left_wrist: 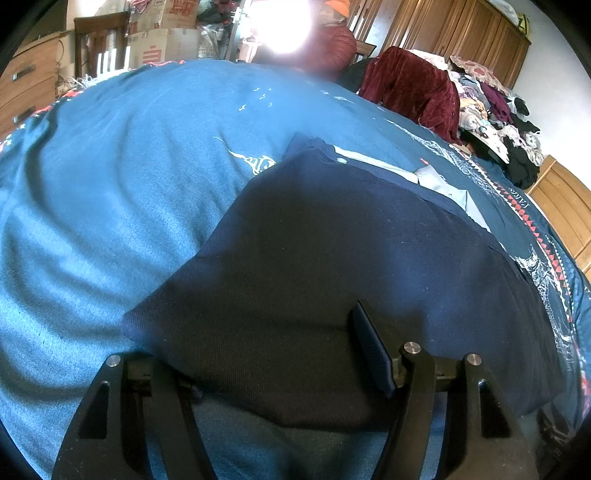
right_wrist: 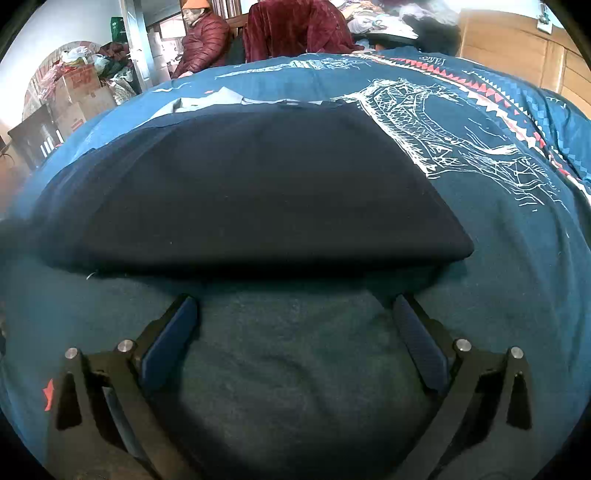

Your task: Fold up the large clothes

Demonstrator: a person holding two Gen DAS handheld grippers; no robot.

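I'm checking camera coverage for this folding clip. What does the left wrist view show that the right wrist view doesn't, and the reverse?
Only the left wrist view shows the left gripper, open, with the dark garment's near edge lying between its fingers, plus the wooden wardrobe.

Only the right wrist view shows the right gripper, open and short of the garment's edge, and a seated person in a red jacket.

Both show the dark garment, the blue bedspread and the maroon velvet cloth.

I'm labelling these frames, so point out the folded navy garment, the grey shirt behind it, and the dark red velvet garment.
Folded navy garment (right_wrist: 251, 184): right wrist view, middle of its top face.
Grey shirt (right_wrist: 207, 100): right wrist view, visible strip behind the navy one.
Dark red velvet garment (left_wrist: 410, 88): left wrist view, draped front.
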